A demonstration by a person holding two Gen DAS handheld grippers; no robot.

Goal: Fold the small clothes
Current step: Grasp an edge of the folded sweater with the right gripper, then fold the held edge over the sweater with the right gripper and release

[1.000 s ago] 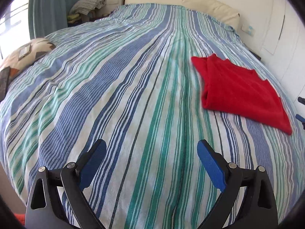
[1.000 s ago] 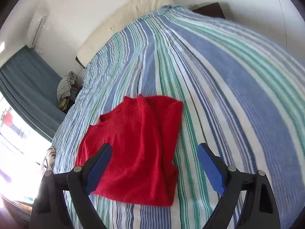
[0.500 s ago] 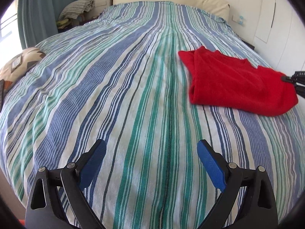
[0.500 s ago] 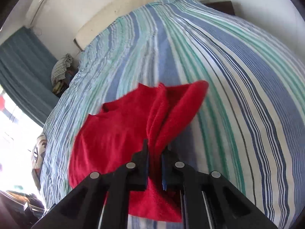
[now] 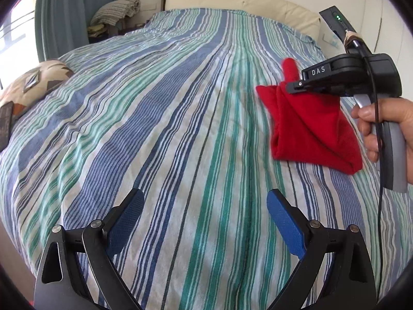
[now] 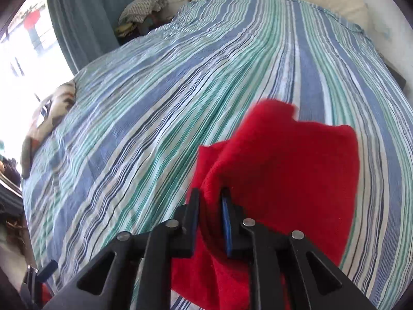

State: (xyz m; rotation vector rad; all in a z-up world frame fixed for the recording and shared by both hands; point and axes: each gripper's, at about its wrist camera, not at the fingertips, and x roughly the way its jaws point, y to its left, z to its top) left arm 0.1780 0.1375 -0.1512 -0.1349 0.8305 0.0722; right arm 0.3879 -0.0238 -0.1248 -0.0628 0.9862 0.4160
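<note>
A small red knit garment (image 5: 309, 126) lies partly on the striped bed (image 5: 167, 129) at the right. My right gripper (image 6: 211, 196) is shut on an edge of the red garment (image 6: 284, 170) and lifts that edge above the bed; the rest hangs and rests on the sheet. In the left wrist view the right gripper (image 5: 290, 86) comes in from the right, held by a hand. My left gripper (image 5: 205, 206) is open and empty, low over the near part of the bed, left of the garment.
A patterned cushion (image 5: 33, 85) lies at the bed's left edge. A cream headboard (image 5: 240, 2) is at the far end. A blue curtain (image 5: 74, 13) and a pile of folded cloth (image 5: 116, 13) stand at the back left.
My right gripper closed on the red garment's edge, then lifted it and carried it leftward. The left gripper stayed open and shifted its view slightly.
</note>
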